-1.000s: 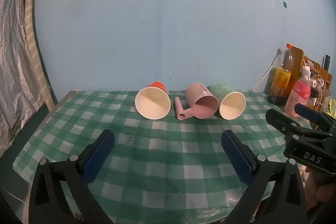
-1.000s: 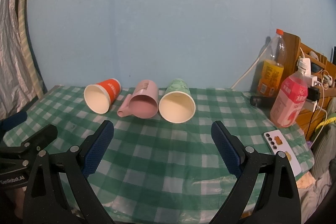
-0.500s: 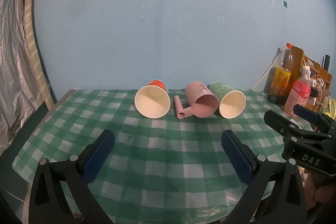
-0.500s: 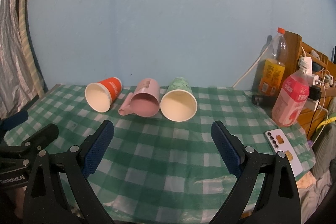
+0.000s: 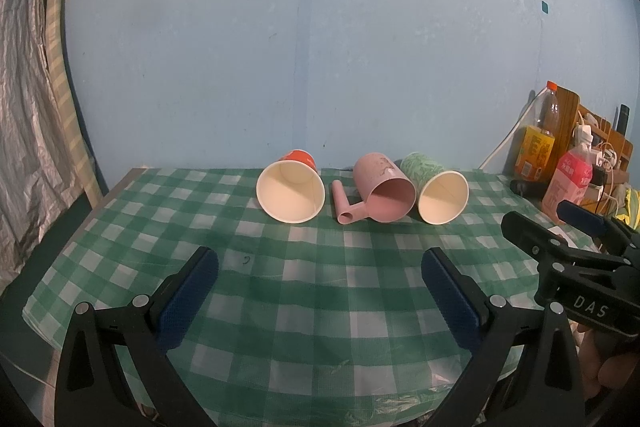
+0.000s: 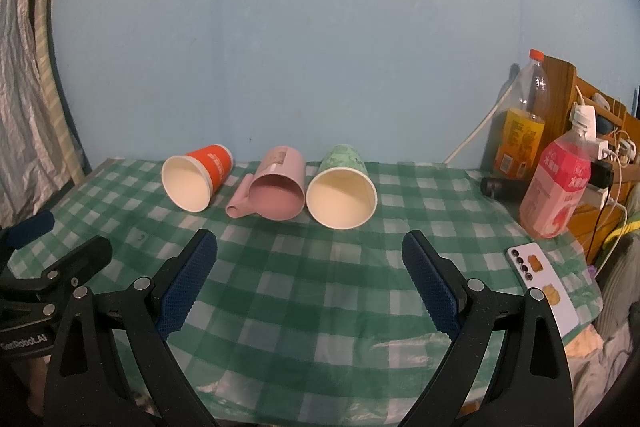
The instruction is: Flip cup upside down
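Note:
Three cups lie on their sides in a row at the back of the green checked table, mouths toward me: an orange paper cup (image 5: 291, 191) (image 6: 196, 177), a pink plastic cup with a handle (image 5: 384, 189) (image 6: 278, 189), and a green paper cup (image 5: 436, 187) (image 6: 342, 191). My left gripper (image 5: 318, 267) is open and empty, well short of the cups. My right gripper (image 6: 308, 255) is open and empty, also short of them. Each gripper shows at the edge of the other's view, the right gripper (image 5: 576, 227) on the right and the left gripper (image 6: 56, 247) on the left.
Checked tablecloth (image 6: 320, 267) against a blue wall. At the right stand an orange drink bottle (image 6: 520, 123), a pink drink bottle (image 6: 558, 183), a wooden rack with cables (image 6: 600, 131) and a phone (image 6: 540, 283) near the table's right edge. A curtain (image 5: 28, 107) hangs at the left.
Both views have shifted slightly; the cups sit a little lower and nearer in frame. The cups have not moved and both grippers stay open.

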Motion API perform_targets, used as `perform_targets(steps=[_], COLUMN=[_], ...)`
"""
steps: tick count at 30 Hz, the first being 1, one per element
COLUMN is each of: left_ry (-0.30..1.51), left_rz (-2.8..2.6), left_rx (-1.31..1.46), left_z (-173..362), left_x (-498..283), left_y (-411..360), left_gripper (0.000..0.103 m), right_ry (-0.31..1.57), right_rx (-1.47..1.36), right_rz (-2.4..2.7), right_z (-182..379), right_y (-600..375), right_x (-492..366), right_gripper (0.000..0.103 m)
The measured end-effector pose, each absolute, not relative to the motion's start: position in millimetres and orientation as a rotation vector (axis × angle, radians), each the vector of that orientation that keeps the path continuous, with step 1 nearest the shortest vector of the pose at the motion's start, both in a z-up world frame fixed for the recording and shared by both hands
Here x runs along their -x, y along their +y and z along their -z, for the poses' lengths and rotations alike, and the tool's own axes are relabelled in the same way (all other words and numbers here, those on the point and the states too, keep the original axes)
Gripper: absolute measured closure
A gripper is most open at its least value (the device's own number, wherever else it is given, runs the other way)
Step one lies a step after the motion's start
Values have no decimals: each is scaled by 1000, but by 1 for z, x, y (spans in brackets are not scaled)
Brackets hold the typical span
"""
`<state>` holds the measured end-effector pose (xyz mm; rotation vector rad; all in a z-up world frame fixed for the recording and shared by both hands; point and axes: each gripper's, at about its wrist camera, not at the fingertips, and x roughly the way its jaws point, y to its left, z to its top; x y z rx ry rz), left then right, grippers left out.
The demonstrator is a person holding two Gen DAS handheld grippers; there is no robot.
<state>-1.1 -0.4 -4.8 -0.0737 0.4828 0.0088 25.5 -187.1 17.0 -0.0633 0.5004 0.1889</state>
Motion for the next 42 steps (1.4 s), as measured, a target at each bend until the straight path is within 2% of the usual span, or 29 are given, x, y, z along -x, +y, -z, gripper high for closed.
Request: perform_targets(steps=[33, 42], left_ry=[497, 554], left_rz=[-11, -12], left_rx=[72, 98], left_z=[6, 23], left_x=[0, 1], left_y=[-1, -1], left_gripper=[1, 1], right_ry=[506, 521], right_rx=[62, 39], right_rz=[-189, -199], right_z=[-16, -7], right_y=[-185, -183], right_x=[-26, -25], right_gripper=[10, 10])
